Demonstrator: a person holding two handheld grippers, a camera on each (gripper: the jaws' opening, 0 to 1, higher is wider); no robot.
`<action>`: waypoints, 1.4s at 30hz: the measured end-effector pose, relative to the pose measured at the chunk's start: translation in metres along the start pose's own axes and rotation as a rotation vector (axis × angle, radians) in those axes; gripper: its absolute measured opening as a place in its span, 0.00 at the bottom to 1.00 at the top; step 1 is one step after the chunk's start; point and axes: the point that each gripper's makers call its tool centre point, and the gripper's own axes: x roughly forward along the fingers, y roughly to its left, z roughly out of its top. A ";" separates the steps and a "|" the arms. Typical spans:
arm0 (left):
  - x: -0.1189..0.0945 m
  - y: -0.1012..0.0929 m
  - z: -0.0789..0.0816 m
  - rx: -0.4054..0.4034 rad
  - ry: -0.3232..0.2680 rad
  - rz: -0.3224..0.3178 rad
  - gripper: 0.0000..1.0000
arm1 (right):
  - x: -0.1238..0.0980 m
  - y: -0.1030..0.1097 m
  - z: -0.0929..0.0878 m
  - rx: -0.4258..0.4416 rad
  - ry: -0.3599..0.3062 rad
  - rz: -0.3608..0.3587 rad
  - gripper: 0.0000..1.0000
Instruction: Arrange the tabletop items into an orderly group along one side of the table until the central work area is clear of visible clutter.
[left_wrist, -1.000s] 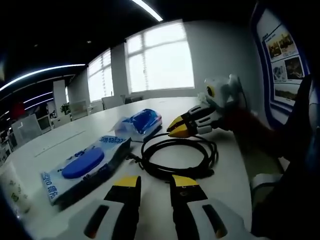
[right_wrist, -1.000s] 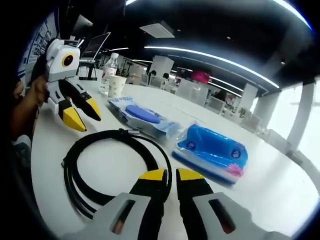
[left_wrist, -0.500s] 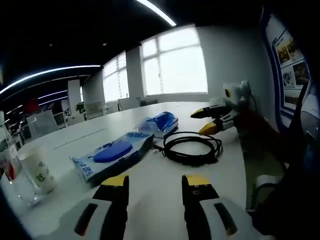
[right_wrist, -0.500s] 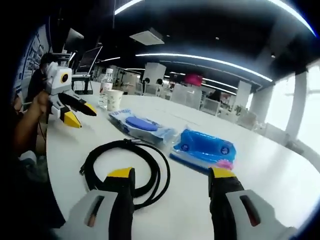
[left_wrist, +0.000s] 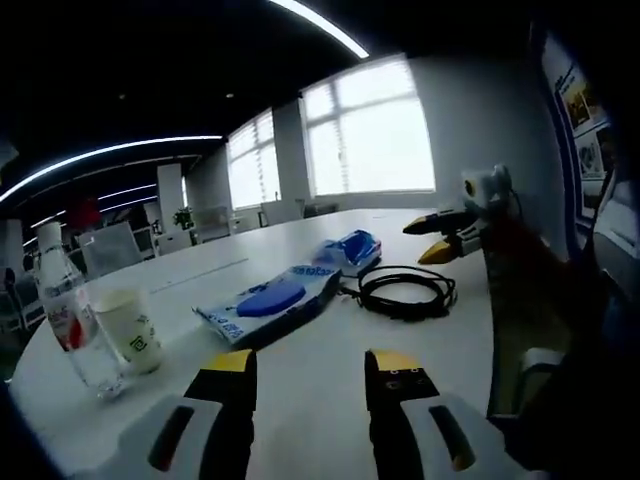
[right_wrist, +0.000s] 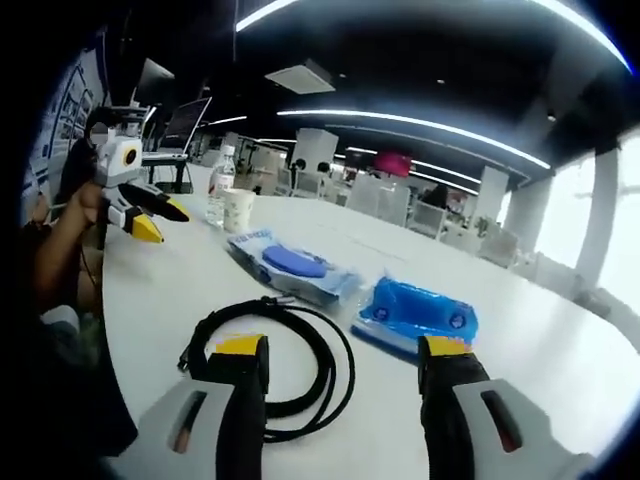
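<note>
1. Right tool (right_wrist: 342, 360) jaws wide, empty, over coiled cable (right_wrist: 270, 365); left tool (left_wrist: 312, 372) jaws apart, empty.
2. Cable mid-bench (right_wrist: 160, 290), beside blue wipes pack (right_wrist: 418, 312); grip bundled strands, likely floppy.
3. Carry toward cup (left_wrist: 128, 328) side.

In the right gripper view, the right gripper's own yellow-tipped left jaw is covering the near arc of the coiled black cable (right_wrist: 285, 350), and its right jaw is hiding the near corner of the bright blue plastic pouch (right_wrist: 415, 312). In the left gripper view, the printing on the white paper cup (left_wrist: 128, 328) is staying too blurred to read, and the clear plastic water bottle (left_wrist: 68, 320) is overlapping the cup's left side.
</note>
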 end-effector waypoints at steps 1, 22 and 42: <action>-0.001 0.001 -0.001 0.001 0.001 0.001 0.42 | 0.003 0.002 0.006 -0.012 0.000 0.012 0.59; -0.024 0.007 -0.023 -0.025 0.027 0.010 0.50 | 0.059 0.045 0.076 -0.188 -0.014 0.228 0.64; -0.042 0.016 -0.027 -0.033 0.004 0.058 0.51 | 0.109 0.090 0.121 -0.278 -0.073 0.409 0.63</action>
